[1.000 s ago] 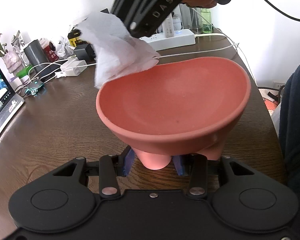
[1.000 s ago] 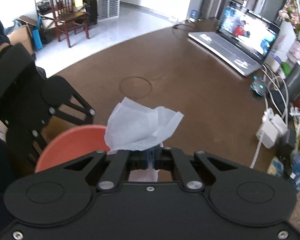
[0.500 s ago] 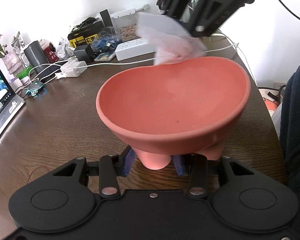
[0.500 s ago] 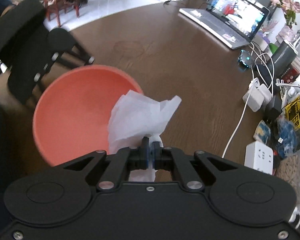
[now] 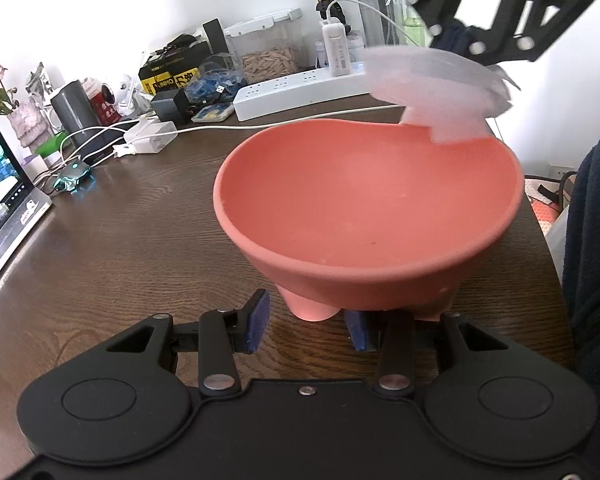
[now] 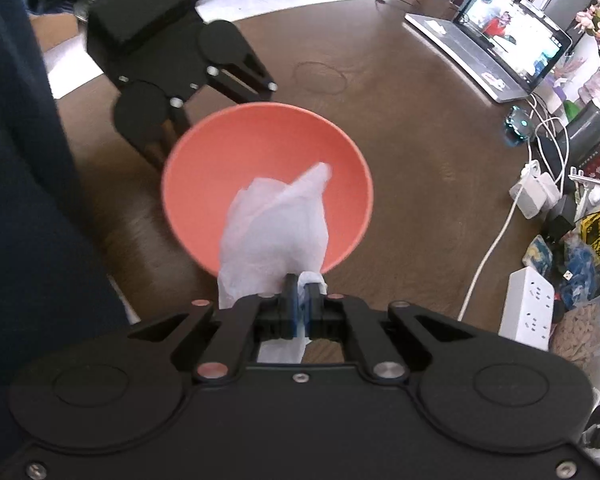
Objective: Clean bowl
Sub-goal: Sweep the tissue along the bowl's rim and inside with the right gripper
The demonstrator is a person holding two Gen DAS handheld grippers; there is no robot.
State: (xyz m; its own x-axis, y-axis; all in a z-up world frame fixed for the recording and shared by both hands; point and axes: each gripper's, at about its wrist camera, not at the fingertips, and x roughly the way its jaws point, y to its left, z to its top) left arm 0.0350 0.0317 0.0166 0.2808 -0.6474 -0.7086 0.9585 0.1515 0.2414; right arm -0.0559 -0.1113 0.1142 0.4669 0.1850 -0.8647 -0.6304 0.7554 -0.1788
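Observation:
A salmon-pink bowl (image 5: 364, 200) with short feet is held slightly tilted over the brown table (image 5: 120, 240). My left gripper (image 5: 306, 322) is shut on one foot, its blue pads on either side. In the right wrist view the bowl (image 6: 260, 148) sits straight ahead. My right gripper (image 6: 300, 292) is shut on a crumpled white tissue (image 6: 276, 220), which hangs over the bowl's near rim. From the left wrist view that tissue (image 5: 432, 84) is blurred above the bowl's far right rim, and it hides the right fingertips.
A laptop (image 6: 500, 36) lies open at the table's far side. Along the wall are a white power strip (image 5: 300, 92), chargers with cables (image 5: 152, 140), a clear box (image 5: 268, 52) and a water bottle (image 5: 376, 0). A person's dark blue sleeve (image 5: 596, 240) borders the right.
My right gripper carried the tissue from beyond the bowl's far left rim across to above its far right rim. The left gripper and the bowl stayed put.

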